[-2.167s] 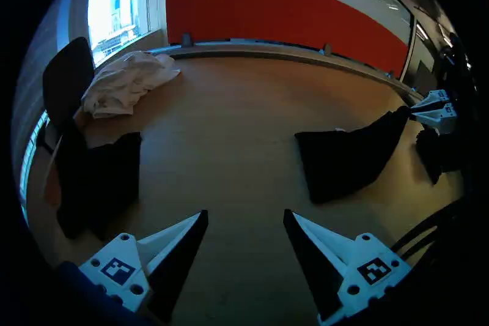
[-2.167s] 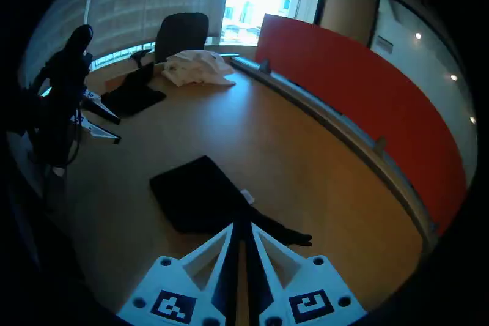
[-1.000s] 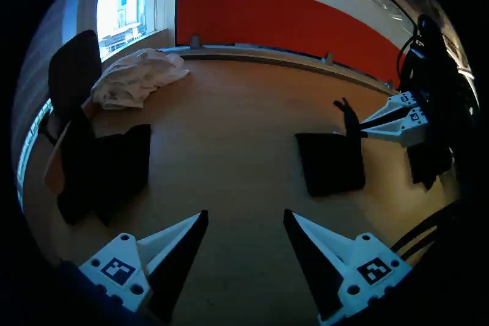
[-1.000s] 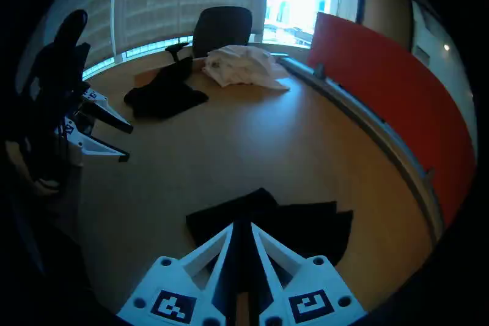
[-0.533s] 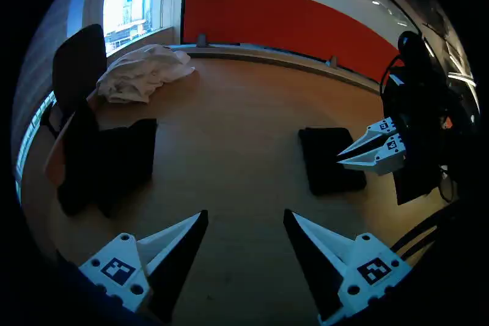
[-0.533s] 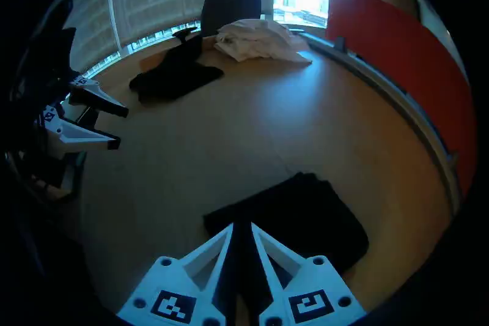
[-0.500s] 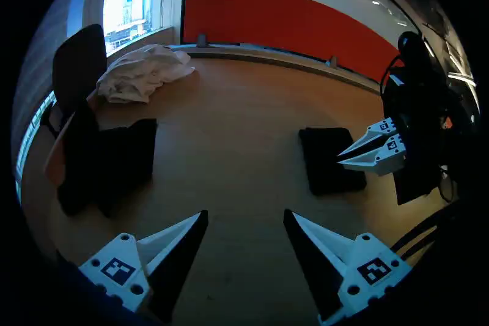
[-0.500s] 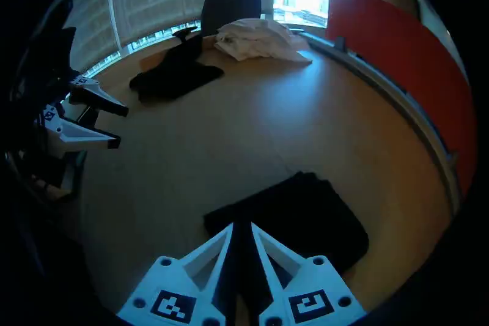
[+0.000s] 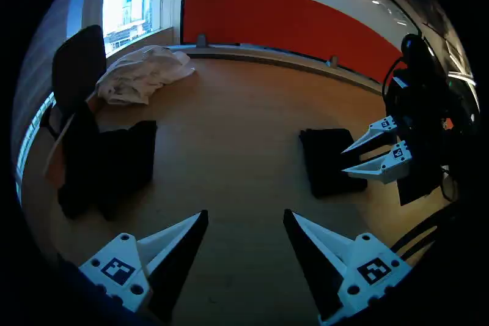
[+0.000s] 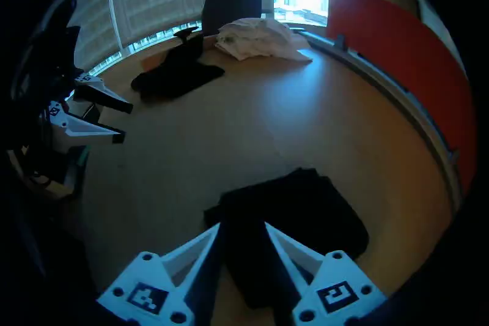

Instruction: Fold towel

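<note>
A black towel (image 9: 330, 161) lies folded in a compact rectangle on the wooden table (image 9: 238, 118). In the right gripper view the towel (image 10: 305, 213) sits just ahead of and below my right gripper (image 10: 242, 226), whose fingers stand open over its near edge, gripping nothing. In the left gripper view the right gripper (image 9: 344, 162) hovers open at the towel's right side. My left gripper (image 9: 245, 213) is open and empty over bare table, well short of the towel. From the right gripper view the left gripper (image 10: 127, 122) is at the far left.
A crumpled white cloth pile (image 9: 143, 72) lies at the table's far corner by the window. A dark cloth (image 9: 116, 161) drapes over the left edge beside a black chair (image 9: 76, 75). A red partition (image 9: 287, 20) runs along the table's far side.
My right gripper carried the towel's end over onto the rest, then opened and let go. The towel now lies folded. The left gripper has barely moved.
</note>
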